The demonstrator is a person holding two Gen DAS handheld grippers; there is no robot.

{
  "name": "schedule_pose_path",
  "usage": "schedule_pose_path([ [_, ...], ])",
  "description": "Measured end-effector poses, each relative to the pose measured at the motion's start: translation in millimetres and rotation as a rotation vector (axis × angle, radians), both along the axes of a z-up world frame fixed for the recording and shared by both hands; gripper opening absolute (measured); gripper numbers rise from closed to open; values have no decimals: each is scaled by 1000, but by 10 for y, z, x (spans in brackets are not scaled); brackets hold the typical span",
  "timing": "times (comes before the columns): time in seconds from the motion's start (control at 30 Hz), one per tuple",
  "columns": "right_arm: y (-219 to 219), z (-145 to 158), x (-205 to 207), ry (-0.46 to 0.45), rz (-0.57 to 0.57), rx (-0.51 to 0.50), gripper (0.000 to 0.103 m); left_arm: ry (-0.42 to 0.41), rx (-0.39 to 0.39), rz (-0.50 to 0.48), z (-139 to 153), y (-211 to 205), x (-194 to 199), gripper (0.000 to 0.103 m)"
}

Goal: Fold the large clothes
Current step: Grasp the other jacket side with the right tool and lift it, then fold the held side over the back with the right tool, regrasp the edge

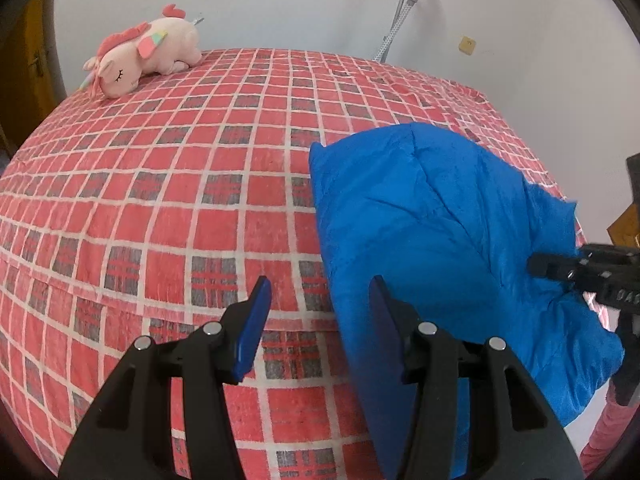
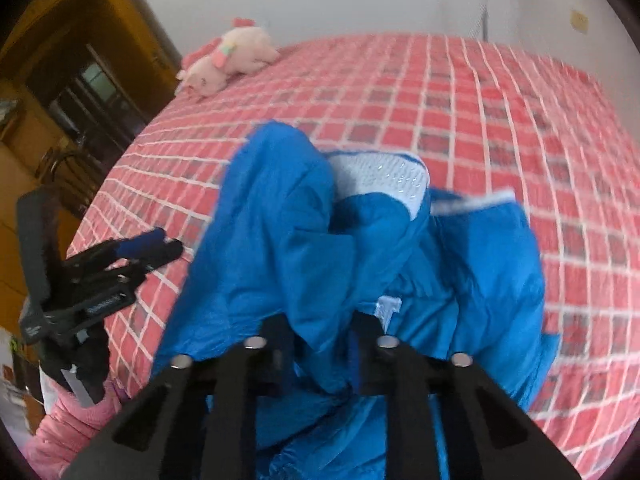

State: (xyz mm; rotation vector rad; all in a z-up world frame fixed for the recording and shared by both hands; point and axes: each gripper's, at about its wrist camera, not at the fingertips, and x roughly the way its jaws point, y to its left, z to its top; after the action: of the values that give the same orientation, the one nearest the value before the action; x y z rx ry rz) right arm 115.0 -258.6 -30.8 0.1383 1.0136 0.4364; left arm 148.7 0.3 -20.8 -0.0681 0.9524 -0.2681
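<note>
A bright blue jacket (image 1: 440, 220) lies crumpled on the right part of a bed with a red checked sheet (image 1: 180, 200). Its white mesh lining (image 2: 380, 172) shows in the right wrist view. My right gripper (image 2: 322, 328) is shut on a bunched fold of the blue jacket (image 2: 280, 220) near the bed's front edge; it appears as a black tip (image 1: 560, 268) against the cloth in the left wrist view. My left gripper (image 1: 320, 280) stands open at the jacket's left edge, nothing between its blue pads (image 1: 256, 320). It also shows as the left gripper (image 2: 152, 248) over the sheet.
A pink plush unicorn (image 1: 148, 52) lies at the bed's far left corner. Wooden furniture (image 2: 80, 80) stands left of the bed, a grey pole (image 1: 400, 12) against the back wall. A pink sleeve (image 2: 72, 420) is at the near edge.
</note>
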Motion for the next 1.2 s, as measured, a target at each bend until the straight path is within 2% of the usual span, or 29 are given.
schedule_pose_path([
  [0.27, -30, 535, -277, -147, 35, -3, 11, -48, -61, -45, 265, -142, -201, 50],
  [0.47, -536, 613, -519, -182, -51, -13, 11, -90, -50, -133, 399, -510, -383, 50],
  [0.57, -871, 502, -600, -164, -118, -5, 11, -78, -45, -174, 363, -682, -405, 50],
  [0.8, -1428, -104, -630, -43, -206, 34, 12, -40, -5, -269, 129, -1176, -447, 50],
  [1.07, -1542, -712, -565, 23, -215, 79, 19, -23, 1, -302, -81, -1319, -427, 51],
  [1.2, -1600, -818, -536, 42, -229, 128, 22, -24, 14, -296, -127, -1351, -406, 53],
])
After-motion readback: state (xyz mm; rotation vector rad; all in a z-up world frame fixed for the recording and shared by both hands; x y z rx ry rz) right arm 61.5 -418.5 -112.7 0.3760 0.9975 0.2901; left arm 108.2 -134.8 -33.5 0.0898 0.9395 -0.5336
